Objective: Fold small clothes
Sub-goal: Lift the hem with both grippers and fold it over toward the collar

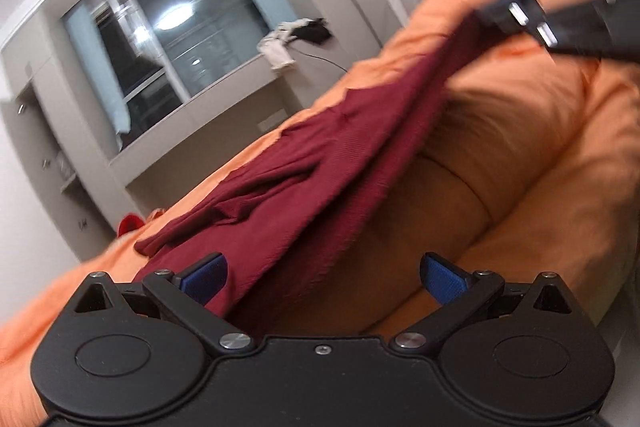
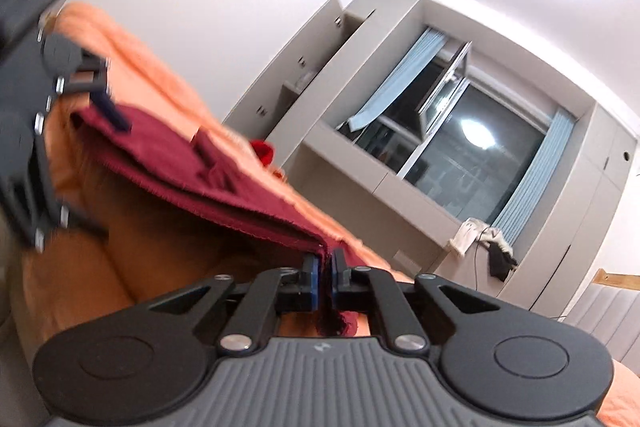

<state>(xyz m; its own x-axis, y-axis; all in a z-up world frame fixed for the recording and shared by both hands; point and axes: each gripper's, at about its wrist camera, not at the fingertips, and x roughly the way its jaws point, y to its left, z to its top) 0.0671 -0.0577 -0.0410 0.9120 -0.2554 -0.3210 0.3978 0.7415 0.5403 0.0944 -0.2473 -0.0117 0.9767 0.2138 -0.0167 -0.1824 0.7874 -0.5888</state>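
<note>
the right gripper (image 2: pixel 325 269) pinches a corner of the maroon garment (image 1: pixel 320 163), lifting its edge above the orange bedding (image 1: pixel 540 131); the left gripper (image 1: pixel 322 277) hovers spread wide, holding nothing.

A bed under an orange duvet (image 1: pixel 540 131) carries everything. A dark red garment (image 1: pixel 288 187) lies across it, one edge lifted off the cover; a small bright red item (image 2: pixel 264 151) sits farther off
</note>
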